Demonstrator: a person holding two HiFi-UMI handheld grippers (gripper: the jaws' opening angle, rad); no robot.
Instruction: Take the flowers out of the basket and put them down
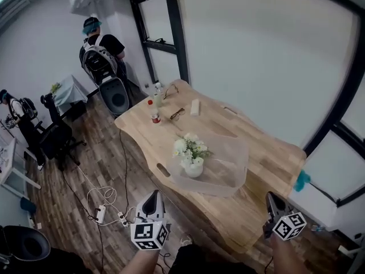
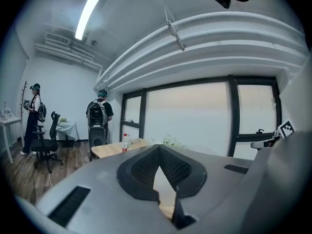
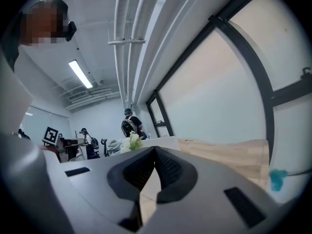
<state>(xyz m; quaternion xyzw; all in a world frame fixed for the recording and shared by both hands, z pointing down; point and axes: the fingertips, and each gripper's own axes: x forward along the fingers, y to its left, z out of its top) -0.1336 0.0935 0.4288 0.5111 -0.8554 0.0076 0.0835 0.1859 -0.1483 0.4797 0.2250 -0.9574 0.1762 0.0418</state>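
Observation:
White flowers (image 1: 190,147) in a small white vase (image 1: 193,168) stand inside a clear plastic basket (image 1: 231,173) on the wooden table (image 1: 268,153). My left gripper (image 1: 153,198) hangs off the table's near edge, left of the basket, shut and empty. My right gripper (image 1: 273,200) is held over the near right corner, also shut with nothing in it. Both are well short of the basket. In the left gripper view the left gripper (image 2: 158,152) points toward the flowers (image 2: 170,141). Past the right gripper (image 3: 155,152), the right gripper view shows the flowers (image 3: 131,141) too.
A red-labelled bottle (image 1: 154,116), glasses (image 1: 177,113) and a white block (image 1: 195,107) lie at the table's far end. A person with a backpack (image 1: 102,56) stands beyond, another person (image 1: 17,119) and an office chair (image 1: 54,136) at left. Cables and a power strip (image 1: 105,210) lie on the floor.

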